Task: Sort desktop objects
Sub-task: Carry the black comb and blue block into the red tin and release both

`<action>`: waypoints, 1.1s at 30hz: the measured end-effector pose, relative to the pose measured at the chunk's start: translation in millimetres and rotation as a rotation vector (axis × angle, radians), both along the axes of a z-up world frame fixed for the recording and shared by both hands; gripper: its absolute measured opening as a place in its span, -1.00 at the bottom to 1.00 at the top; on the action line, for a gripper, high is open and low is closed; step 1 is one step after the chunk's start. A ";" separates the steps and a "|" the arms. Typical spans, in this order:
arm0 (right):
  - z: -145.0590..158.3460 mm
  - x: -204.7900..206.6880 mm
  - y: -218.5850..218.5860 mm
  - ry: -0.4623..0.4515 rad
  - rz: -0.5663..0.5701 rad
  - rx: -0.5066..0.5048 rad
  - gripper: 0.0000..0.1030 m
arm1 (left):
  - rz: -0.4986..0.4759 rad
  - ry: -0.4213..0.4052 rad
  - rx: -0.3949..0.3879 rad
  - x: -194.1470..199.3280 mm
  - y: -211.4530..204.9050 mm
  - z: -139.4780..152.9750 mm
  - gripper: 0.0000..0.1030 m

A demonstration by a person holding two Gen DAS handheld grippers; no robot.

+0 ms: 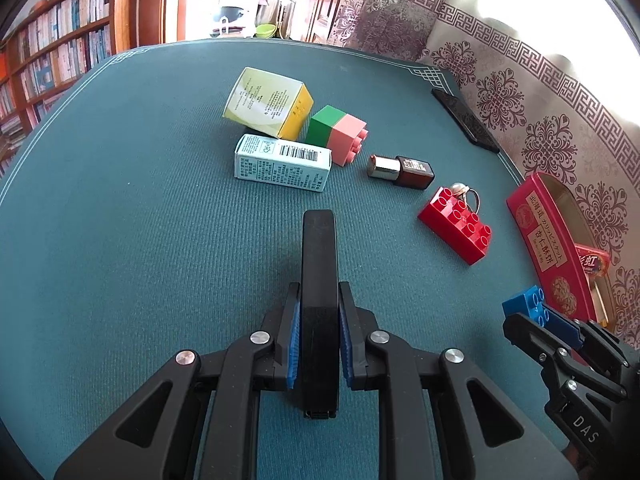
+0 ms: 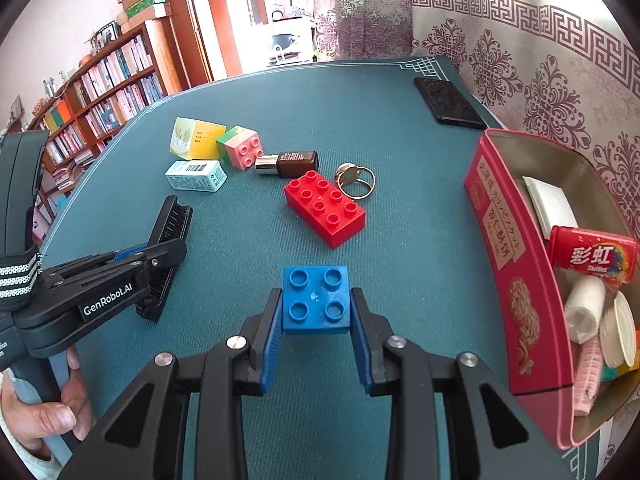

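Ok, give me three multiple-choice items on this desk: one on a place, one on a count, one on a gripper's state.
1. Where does the ring lie?
A. in the red tin
B. beside the red brick
C. on the phone

2. How many studs does the blue brick show on top?
A. two
B. four
C. eight

3. What is the left gripper doing?
A. standing open over the mat
B. clamping a black comb
C. clamping the bottle

Answers:
1 B: the ring sits on the mat against the far end of the red brick.
2 B: four round studs show between the right gripper fingers.
3 B: its blue pads press both sides of the black comb.
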State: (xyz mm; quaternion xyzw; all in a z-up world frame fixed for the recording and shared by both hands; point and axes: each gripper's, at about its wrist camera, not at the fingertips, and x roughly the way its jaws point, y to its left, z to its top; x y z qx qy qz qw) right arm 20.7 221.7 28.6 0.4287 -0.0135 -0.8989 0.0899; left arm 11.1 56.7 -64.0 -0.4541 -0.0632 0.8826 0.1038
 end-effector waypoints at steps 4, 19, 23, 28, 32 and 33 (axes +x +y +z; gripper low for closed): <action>-0.4 5.5 9.4 -0.001 -0.013 -0.015 -0.32 | 0.028 0.010 0.008 15.5 6.0 8.4 -0.65; 15.1 26.0 36.8 0.050 -0.038 -0.085 -0.32 | -0.056 0.014 0.001 28.7 35.1 19.7 -0.65; 21.3 31.7 51.1 0.071 -0.060 -0.101 -0.32 | -0.094 0.031 -0.009 35.7 51.1 28.4 -0.65; 27.8 38.0 70.7 0.096 -0.094 -0.117 -0.32 | -0.131 0.064 -0.028 41.7 69.8 39.0 -0.65; 30.1 42.3 83.9 0.107 -0.116 -0.132 -0.32 | -0.126 0.039 -0.053 39.9 74.1 31.5 -0.65; 30.2 43.2 86.1 0.109 -0.120 -0.137 -0.32 | -0.116 0.029 -0.056 39.1 73.4 28.1 -0.65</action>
